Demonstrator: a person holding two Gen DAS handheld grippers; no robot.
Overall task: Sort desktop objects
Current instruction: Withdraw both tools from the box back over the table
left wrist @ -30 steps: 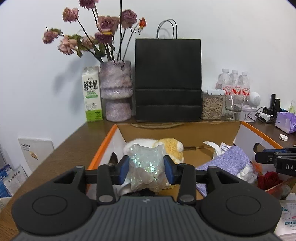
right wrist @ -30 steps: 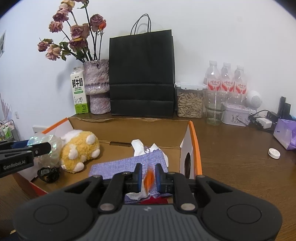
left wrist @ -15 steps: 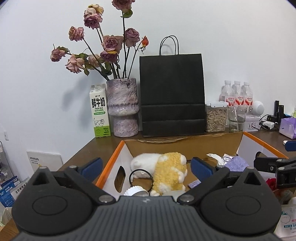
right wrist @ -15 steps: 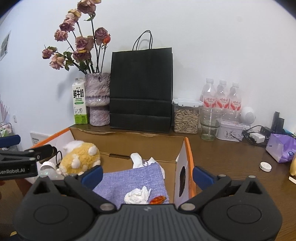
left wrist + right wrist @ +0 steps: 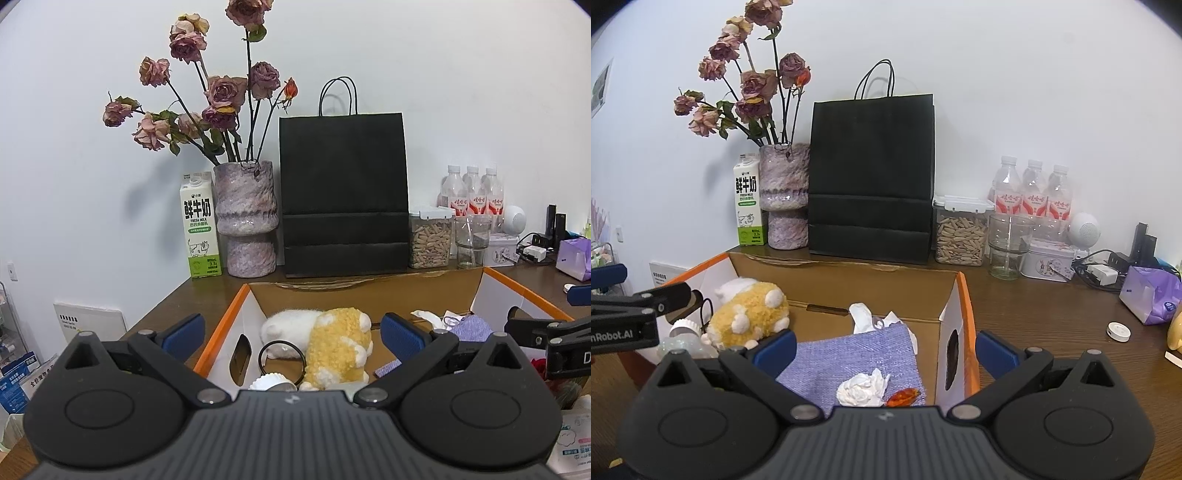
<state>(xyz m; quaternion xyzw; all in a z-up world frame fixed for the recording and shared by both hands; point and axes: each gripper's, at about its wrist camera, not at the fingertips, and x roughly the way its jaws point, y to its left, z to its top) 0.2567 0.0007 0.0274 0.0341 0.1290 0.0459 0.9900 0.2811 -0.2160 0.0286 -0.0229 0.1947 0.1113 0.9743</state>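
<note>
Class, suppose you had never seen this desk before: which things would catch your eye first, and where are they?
The tall black paper bag stands against the wall at the back of the desk, with a vase of dried roses just left of it. In front, an open cardboard box holds a yellow-and-white plush toy at its left and a purple cloth nearer the middle.

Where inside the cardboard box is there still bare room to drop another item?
The cardboard box floor shows bare along the back wall, between the plush toy and the right wall. The purple cloth, carrying a white paper ball and orange scrap, fills the front. The left corner around the plush toy is crowded.
</note>
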